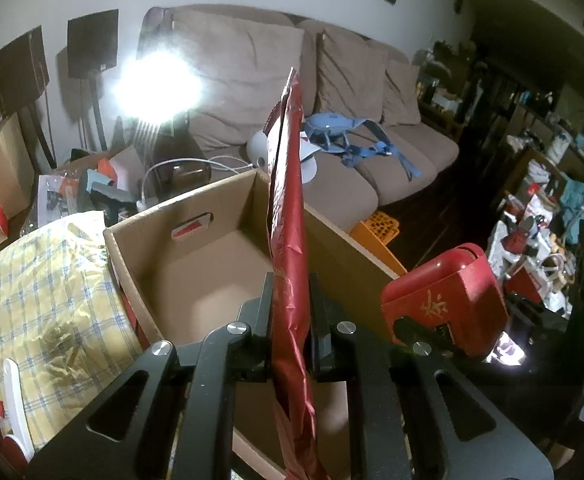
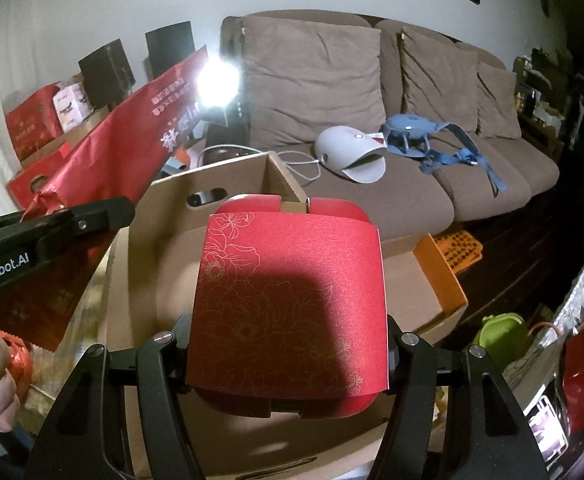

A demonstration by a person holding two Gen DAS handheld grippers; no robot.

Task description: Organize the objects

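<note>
My right gripper (image 2: 288, 344) spread wide, clamping red gift box (image 2: 288, 300) over open cardboard box (image 2: 164, 216). My left gripper (image 1: 291, 320) pinched narrow on red foil bag (image 1: 288, 216), edge-on, over same box. Brown sofa (image 2: 372, 92) at 12 o'clock. Orange tray (image 2: 452, 252) at 3 o'clock.

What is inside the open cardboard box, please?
The cardboard box shows only bare brown floor and walls where visible. The red foil bag in the left gripper and the gripper's arms hide its near part.
</note>
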